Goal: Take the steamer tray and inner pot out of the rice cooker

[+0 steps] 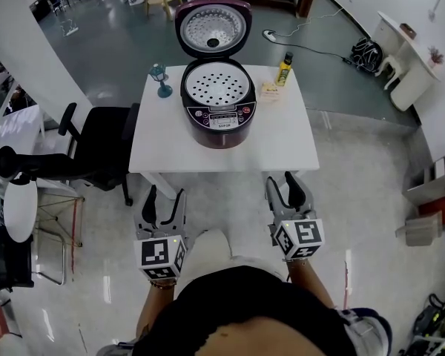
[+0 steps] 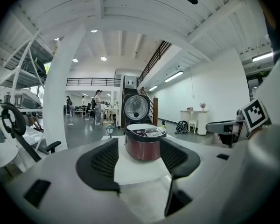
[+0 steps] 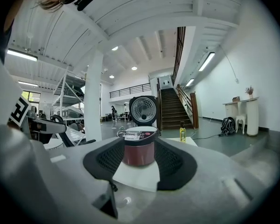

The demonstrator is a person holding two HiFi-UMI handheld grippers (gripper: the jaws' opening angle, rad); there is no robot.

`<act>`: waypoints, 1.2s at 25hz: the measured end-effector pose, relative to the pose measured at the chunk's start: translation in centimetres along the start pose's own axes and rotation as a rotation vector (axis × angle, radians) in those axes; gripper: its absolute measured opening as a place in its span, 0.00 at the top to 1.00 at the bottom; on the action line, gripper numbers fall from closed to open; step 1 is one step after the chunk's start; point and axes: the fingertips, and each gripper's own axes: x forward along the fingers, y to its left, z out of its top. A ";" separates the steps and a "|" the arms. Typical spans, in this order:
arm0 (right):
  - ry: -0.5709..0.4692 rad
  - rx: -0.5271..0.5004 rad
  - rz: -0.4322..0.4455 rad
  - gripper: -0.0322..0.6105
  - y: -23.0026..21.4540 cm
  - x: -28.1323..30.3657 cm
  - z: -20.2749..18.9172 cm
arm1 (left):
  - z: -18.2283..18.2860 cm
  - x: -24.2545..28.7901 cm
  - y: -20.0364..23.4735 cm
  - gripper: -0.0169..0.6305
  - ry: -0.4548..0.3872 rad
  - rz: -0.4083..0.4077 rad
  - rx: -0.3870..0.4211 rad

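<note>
A dark red rice cooker (image 1: 218, 104) stands on the white table (image 1: 282, 143) with its lid (image 1: 213, 27) swung up. A white perforated steamer tray (image 1: 217, 85) fills its mouth and hides the inner pot. My left gripper (image 1: 165, 199) and right gripper (image 1: 282, 186) hover off the table's near edge, well short of the cooker. Both are open with nothing between their fingers. The left gripper view frames the cooker (image 2: 143, 143) far off between the open jaws (image 2: 139, 161). The right gripper view shows the cooker (image 3: 139, 148) likewise beyond its jaws (image 3: 139, 161).
On the table a small teal lantern (image 1: 161, 78) stands left of the cooker; a yellow bottle (image 1: 284, 68) and a small pale packet (image 1: 270, 89) sit to its right. A black office chair (image 1: 96, 148) stands at the table's left, with a white round stool (image 1: 19, 208) nearer.
</note>
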 end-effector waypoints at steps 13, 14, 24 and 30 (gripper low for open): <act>0.019 0.002 -0.011 0.60 -1.3 2.8 0.1 | -0.1 2.6 1.3 0.37 0.040 0.015 -0.015; 0.018 0.003 -0.012 0.60 -1.6 3.3 0.3 | -0.1 3.1 1.4 0.37 0.043 0.015 -0.016; 0.016 -0.007 -0.036 0.60 -4.9 10.1 2.2 | 1.7 10.5 3.4 0.37 0.044 0.025 -0.018; 0.025 -0.016 -0.065 0.60 -6.9 14.3 4.2 | 3.6 14.9 4.6 0.37 0.063 0.026 0.018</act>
